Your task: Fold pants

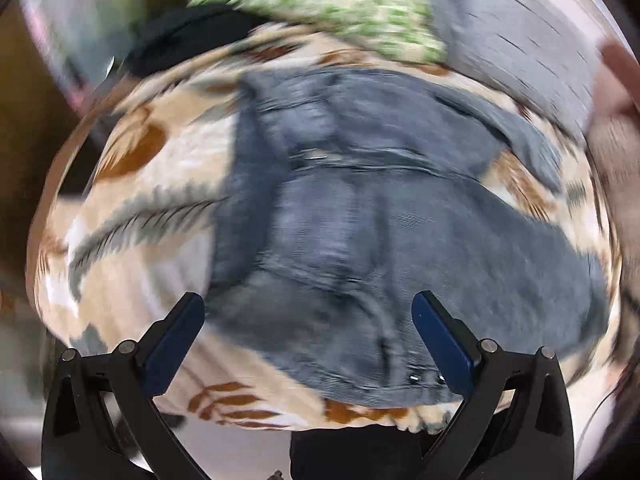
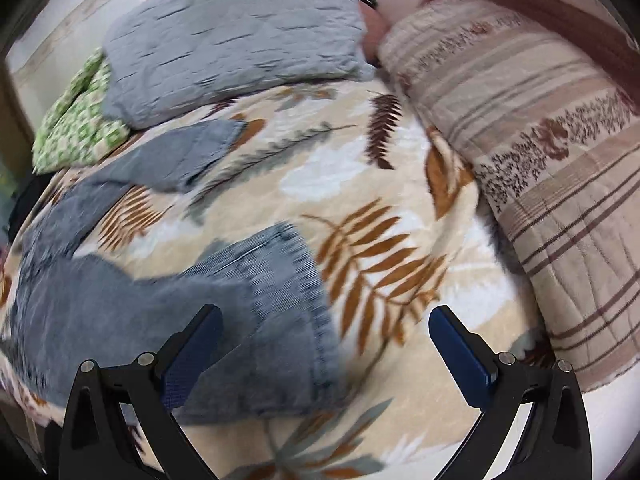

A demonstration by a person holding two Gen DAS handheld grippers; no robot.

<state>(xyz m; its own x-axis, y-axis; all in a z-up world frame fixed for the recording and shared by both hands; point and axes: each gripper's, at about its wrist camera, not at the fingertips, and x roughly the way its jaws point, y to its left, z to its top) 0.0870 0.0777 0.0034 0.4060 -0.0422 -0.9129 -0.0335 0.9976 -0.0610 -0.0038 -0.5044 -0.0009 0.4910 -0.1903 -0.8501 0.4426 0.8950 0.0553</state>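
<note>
Blue-grey denim pants [image 1: 360, 216] lie spread on a cream blanket with leaf prints [image 1: 152, 184]. In the left wrist view, the waistband with its rivets is nearest the camera and the legs run away from me. My left gripper [image 1: 308, 312] hovers open above the waist end with nothing between its fingers. In the right wrist view, one pant leg [image 2: 256, 304] ends in a hem right in front of the fingers, and the other leg [image 2: 184, 152] lies farther back. My right gripper [image 2: 325, 322] is open above that near hem, holding nothing.
A grey pillow [image 2: 236, 40] and a green patterned cloth [image 2: 76, 128] sit at the far side of the bed. A striped beige quilt [image 2: 540, 152] is piled along the right. A dark garment [image 1: 188, 36] lies beyond the blanket. Both views are motion-blurred.
</note>
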